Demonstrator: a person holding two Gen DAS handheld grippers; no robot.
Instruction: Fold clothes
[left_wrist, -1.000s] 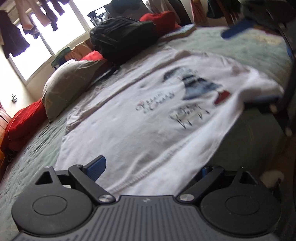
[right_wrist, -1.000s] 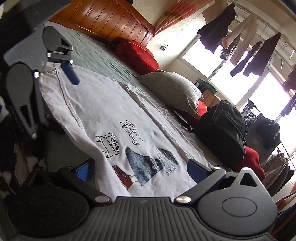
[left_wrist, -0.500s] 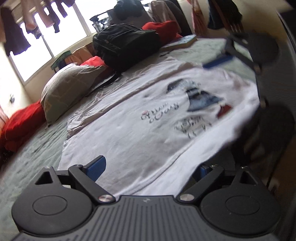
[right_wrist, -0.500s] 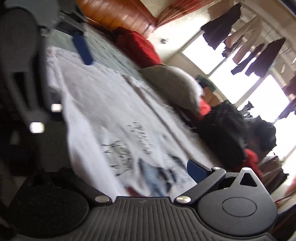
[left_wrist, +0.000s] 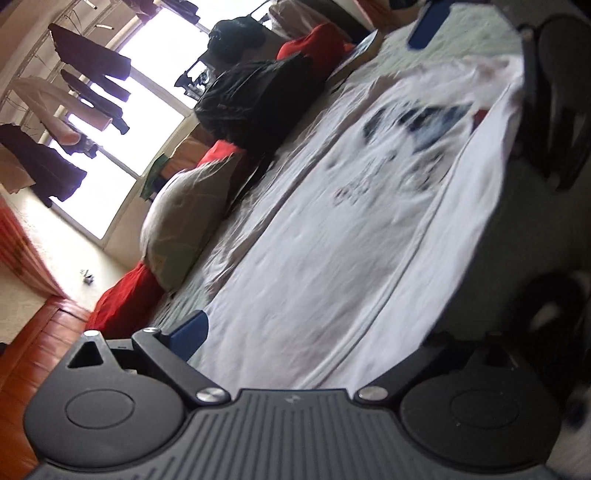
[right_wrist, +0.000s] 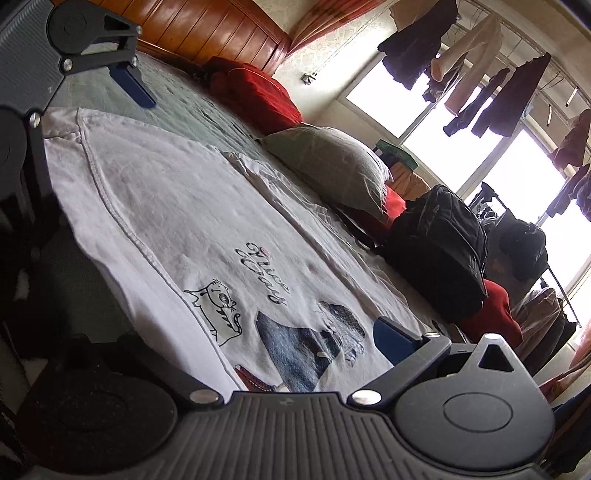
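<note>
A white T-shirt (left_wrist: 332, 240) (right_wrist: 177, 206) with a cat and boot print lies spread flat on the green bedspread (right_wrist: 177, 107). My left gripper (left_wrist: 306, 332) is open at one end of the shirt's near hem. The cloth runs between its spread fingers, and only one blue pad (left_wrist: 188, 334) shows. My right gripper (right_wrist: 255, 343) is open at the other end of the hem, over the print, with its blue pad (right_wrist: 395, 343) on the shirt. Each gripper shows in the other's view: the left one's blue finger (right_wrist: 133, 85) hangs above a shirt corner.
A grey pillow (right_wrist: 332, 162) (left_wrist: 184, 214), a black backpack (right_wrist: 439, 251) (left_wrist: 258, 103) and red cushions (right_wrist: 258, 92) line the bed's far side. A wooden headboard (right_wrist: 207, 33) stands at one end. Clothes (right_wrist: 480, 66) hang by the window.
Both grippers have tilted and come in close along the shirt's near hem. The hem now lies between their spread fingers, and the shirt's body stays flat on the bed.
</note>
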